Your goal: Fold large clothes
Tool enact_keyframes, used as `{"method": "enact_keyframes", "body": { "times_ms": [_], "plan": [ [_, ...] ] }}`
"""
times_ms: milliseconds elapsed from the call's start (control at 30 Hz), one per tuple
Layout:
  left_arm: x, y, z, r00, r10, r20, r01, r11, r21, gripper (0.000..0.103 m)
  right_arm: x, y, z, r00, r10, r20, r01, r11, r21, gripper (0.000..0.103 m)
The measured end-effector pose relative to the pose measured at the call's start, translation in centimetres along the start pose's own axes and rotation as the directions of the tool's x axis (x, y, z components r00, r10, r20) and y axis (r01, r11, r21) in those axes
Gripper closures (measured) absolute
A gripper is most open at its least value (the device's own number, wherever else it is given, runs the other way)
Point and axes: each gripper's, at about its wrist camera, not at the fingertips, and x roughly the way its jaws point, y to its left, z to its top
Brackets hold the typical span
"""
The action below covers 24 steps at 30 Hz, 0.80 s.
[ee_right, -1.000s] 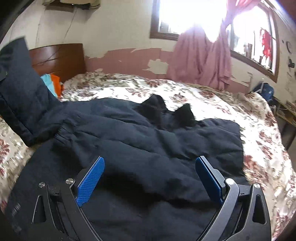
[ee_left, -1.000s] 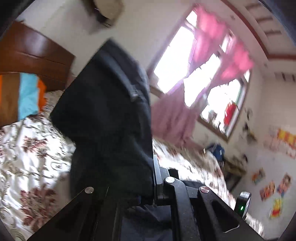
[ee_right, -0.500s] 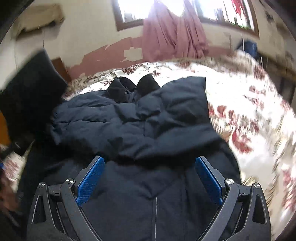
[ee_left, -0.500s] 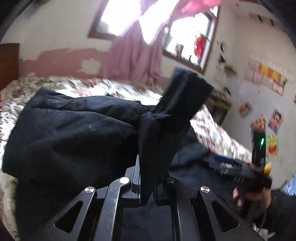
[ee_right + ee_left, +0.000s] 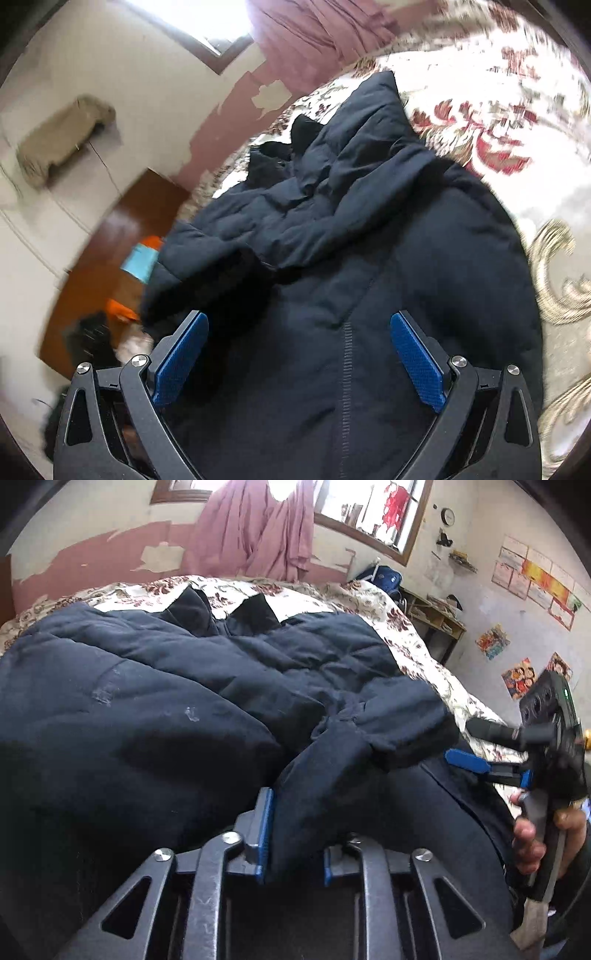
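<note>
We note a dark navy padded jacket (image 5: pixel 155 709), quilted and puffy, with a soft matte shell that bunches into thick rolls. It lies spread over most of the bed (image 5: pixel 413 642), one sleeve (image 5: pixel 362 738) folded across its body, the cuff end resting near the bed's right edge. A stitched seam (image 5: pixel 347 354) runs down the middle panel in the right wrist view. Our left gripper (image 5: pixel 291 834) has sleeve fabric between its blue ribbed pads (image 5: pixel 264 830); its jaws are opening, the cloth touching the left-side pad, with a gap at the other. Our right gripper (image 5: pixel 299 362) stands wide open above the jacket's body, nothing between its pads. In the left wrist view it shows at the frame's right, held by a hand (image 5: pixel 532 834). The bedsheet (image 5: pixel 517 122) is cream with dark red flowers and gold scrolls. Behind: a brown wooden headboard (image 5: pixel 122 236), a wall with peeling pink paint (image 5: pixel 74 561), mauve curtains (image 5: pixel 258 528) at a bright window, posters (image 5: pixel 535 576) on the side wall.
</note>
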Motion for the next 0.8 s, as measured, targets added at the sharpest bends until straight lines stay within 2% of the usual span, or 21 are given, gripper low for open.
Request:
{"method": "enact_keyframes", "body": {
  "times_ms": [100,133,167,200,333,400,467,500,567,600,667,767,800],
  "plan": [
    [-0.1,-0.7,-0.5,1.000,-0.014,-0.004,0.014,0.999,0.043,0.068,1.2,0.0,-0.2,0.995,0.094,-0.039,-0.092,0.994,0.064,0.006],
    [-0.1,-0.8,-0.6,0.999,-0.032,-0.006,0.032,0.998,0.049,0.053,1.6,0.1,-0.4,0.993,0.107,-0.052,-0.103,0.992,0.075,0.006],
    [-0.1,-0.8,-0.5,0.998,-0.062,-0.008,0.062,0.997,0.049,0.028,2.4,0.2,-0.6,0.990,0.122,-0.074,-0.115,0.989,0.097,0.006],
    [-0.5,-1.0,-0.9,0.994,-0.105,0.003,0.105,0.994,0.042,0.020,3.0,0.1,-0.9,0.988,0.128,-0.087,-0.118,0.987,0.112,0.006],
    [-1.7,-1.2,-1.5,0.991,-0.127,0.027,0.126,0.991,0.055,0.018,4.7,0.8,-1.6,0.992,0.088,-0.093,-0.077,0.990,0.117,0.006],
    [-2.7,-0.8,-1.8,0.989,-0.143,0.045,0.142,0.989,0.035,0.018,5.3,1.3,-1.8,0.993,0.078,-0.093,-0.067,0.991,0.119,0.010],
    [-3.5,-0.2,-1.9,0.986,-0.154,0.067,0.154,0.988,0.010,0.018,6.2,1.9,-1.8,0.993,0.065,-0.103,-0.051,0.990,0.134,0.027],
    [-4.1,0.2,-1.9,0.986,-0.147,0.082,0.148,0.989,-0.007,0.018,6.3,2.1,-1.8,0.992,0.050,-0.115,-0.035,0.990,0.133,0.029],
    [-5.0,1.1,-1.8,0.986,-0.124,0.109,0.129,0.991,-0.038,0.017,7.4,3.0,-2.0,0.991,-0.015,-0.137,0.029,0.995,0.101,0.046],
    [-5.6,1.6,-1.7,0.988,-0.096,0.124,0.103,0.993,-0.051,0.017,8.0,3.7,-2.2,0.989,-0.055,-0.140,0.064,0.996,0.063,0.051],
    [-6.6,2.3,-1.2,0.989,-0.022,0.148,0.031,0.998,-0.060,0.017,9.0,5.2,-2.6,0.978,-0.151,-0.144,0.149,0.989,-0.023,0.082],
    [-8.6,4.1,-0.4,0.975,0.093,0.203,-0.075,0.993,-0.096,0.017,9.8,6.7,-2.7,0.980,-0.143,-0.136,0.138,0.989,-0.042,0.097],
    [-9.3,5.0,-0.2,0.967,0.127,0.223,-0.102,0.987,-0.121,0.017,9.9,7.2,-2.7,0.983,-0.132,-0.131,0.127,0.991,-0.046,0.098]
  ]
}}
